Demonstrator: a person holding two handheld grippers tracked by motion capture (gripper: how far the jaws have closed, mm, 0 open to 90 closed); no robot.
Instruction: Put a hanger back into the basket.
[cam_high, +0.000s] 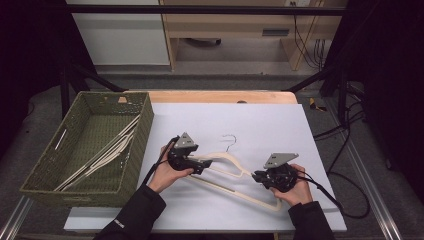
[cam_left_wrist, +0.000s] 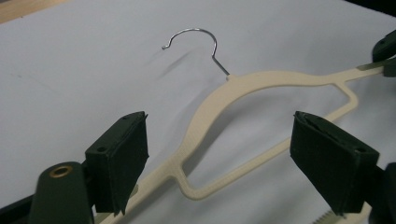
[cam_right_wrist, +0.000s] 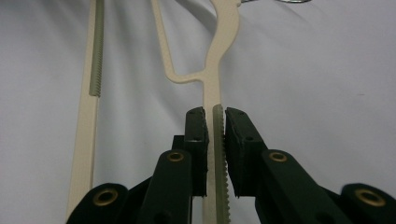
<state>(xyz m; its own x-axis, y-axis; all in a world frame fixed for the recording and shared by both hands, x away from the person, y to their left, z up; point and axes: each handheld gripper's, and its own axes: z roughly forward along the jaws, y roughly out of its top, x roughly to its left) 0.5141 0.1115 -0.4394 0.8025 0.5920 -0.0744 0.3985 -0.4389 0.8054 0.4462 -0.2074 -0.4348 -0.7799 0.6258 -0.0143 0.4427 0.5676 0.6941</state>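
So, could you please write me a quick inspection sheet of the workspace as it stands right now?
Surface: white sheet over a wooden table.
Job's things: cream hanger with a metal hook lies on the sheet; more hangers lie in the green woven basket at the left.
Clutter: nothing seen.
Grippers: left gripper open, jaws astride the hanger's shoulder; right gripper shut on the hanger's ribbed arm.
Cables: one trails from each gripper; others lie on the floor at the right.
Surroundings: dark frame, grey floor, wooden furniture behind.
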